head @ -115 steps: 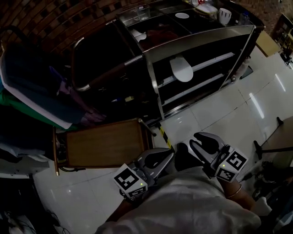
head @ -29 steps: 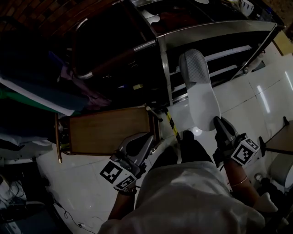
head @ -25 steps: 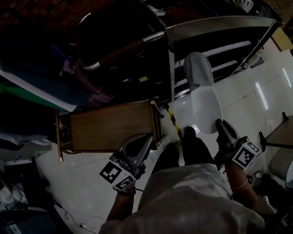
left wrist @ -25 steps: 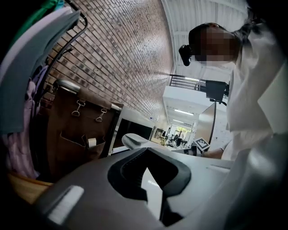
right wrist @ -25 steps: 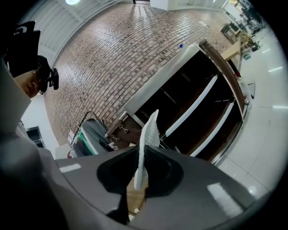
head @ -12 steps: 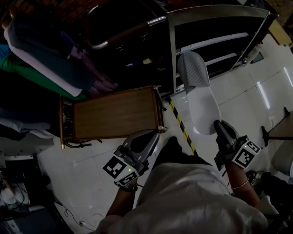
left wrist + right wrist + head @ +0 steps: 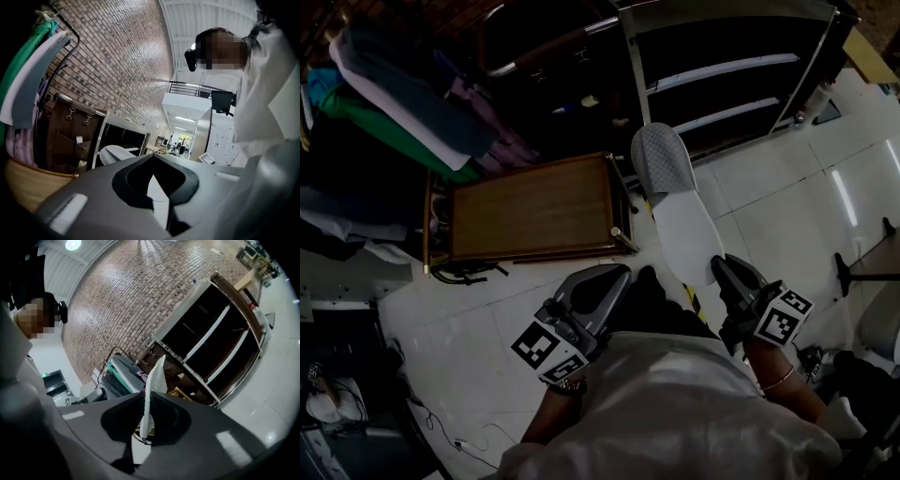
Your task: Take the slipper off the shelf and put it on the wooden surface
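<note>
A white slipper (image 7: pixel 675 202) with a grey textured toe hangs above the white floor, its toe close to the right edge of the wooden surface (image 7: pixel 530 211). My right gripper (image 7: pixel 724 270) is shut on its heel end. In the right gripper view the slipper (image 7: pixel 152 385) stands edge-on between the jaws of that gripper (image 7: pixel 146 423). My left gripper (image 7: pixel 605 281) is below the wooden surface's near edge, shut, with nothing in it. The left gripper view shows its jaws (image 7: pixel 152 176) together, with the slipper (image 7: pixel 115 153) beyond them and the wooden surface (image 7: pixel 28 180) at the left.
The dark shelf unit (image 7: pixel 722 66) with pale shelf edges stands at the top right. Hanging clothes (image 7: pixel 384 112) crowd the upper left, behind the wooden surface. A yellow-black floor stripe (image 7: pixel 643 208) runs past the wooden surface's right corner. Cables (image 7: pixel 469 436) lie at the lower left.
The slipper, held by the right gripper, has moved left from in front of the shelf to beside the wooden surface. The left gripper has shifted along with it.
</note>
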Tool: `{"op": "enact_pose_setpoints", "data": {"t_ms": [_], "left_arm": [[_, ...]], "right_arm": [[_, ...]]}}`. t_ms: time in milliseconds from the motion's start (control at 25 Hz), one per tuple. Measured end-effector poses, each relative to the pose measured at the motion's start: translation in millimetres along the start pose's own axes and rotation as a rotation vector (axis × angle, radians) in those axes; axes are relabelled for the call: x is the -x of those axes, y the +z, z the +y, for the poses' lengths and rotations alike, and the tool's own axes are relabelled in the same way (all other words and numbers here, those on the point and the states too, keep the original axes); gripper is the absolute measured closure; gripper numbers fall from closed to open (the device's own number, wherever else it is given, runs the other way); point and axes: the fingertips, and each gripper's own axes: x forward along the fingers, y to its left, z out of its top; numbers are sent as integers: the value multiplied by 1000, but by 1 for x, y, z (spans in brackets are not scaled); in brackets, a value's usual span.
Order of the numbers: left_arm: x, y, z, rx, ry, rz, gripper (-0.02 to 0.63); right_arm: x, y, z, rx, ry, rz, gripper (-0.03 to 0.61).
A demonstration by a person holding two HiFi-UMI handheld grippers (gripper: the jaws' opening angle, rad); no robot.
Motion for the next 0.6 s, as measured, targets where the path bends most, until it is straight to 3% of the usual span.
{"op": "enact_pose_setpoints", "data": {"t_ms": [280, 480, 600], "left_arm": [[64, 6, 40, -14, 124, -60, 617], [94, 10, 79, 20, 112, -73, 617], [122, 29, 107, -3, 86, -70, 617]], "right_arm": [[-35, -33, 34, -19, 69, 60, 546], [-72, -38, 48, -11, 21, 33, 546], [-116, -50, 63, -46, 10, -1, 546]]}}
